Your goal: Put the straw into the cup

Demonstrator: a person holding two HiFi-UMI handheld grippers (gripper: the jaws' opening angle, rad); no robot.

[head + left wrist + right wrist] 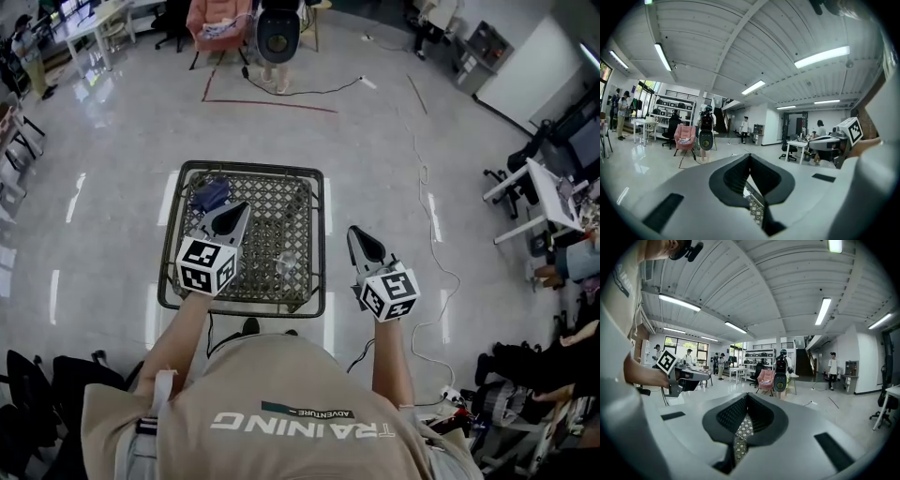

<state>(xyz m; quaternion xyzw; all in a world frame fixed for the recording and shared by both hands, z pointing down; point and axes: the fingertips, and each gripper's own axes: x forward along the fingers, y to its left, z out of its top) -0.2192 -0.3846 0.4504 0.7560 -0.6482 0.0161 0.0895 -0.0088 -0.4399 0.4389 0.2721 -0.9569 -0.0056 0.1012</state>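
A small clear cup (289, 265) stands on the woven metal table (319, 202), right of its middle. A blue object (210, 195) lies at the table's far left corner. I cannot make out a straw in any view. My left gripper (242, 206) hovers over the left half of the table, shut with nothing in it, left of the cup. My right gripper (353, 232) hangs just off the table's right edge, also shut and empty. In the left gripper view (749, 155) and the right gripper view (747, 394) the jaws meet at their tips, with only a strip of the mesh top showing below.
The table stands alone on a glossy grey floor. A person (278, 37) stands beyond it next to a pink armchair (220, 19). A cable (424, 187) runs along the floor at the right, near a white desk (544, 192) and office chairs.
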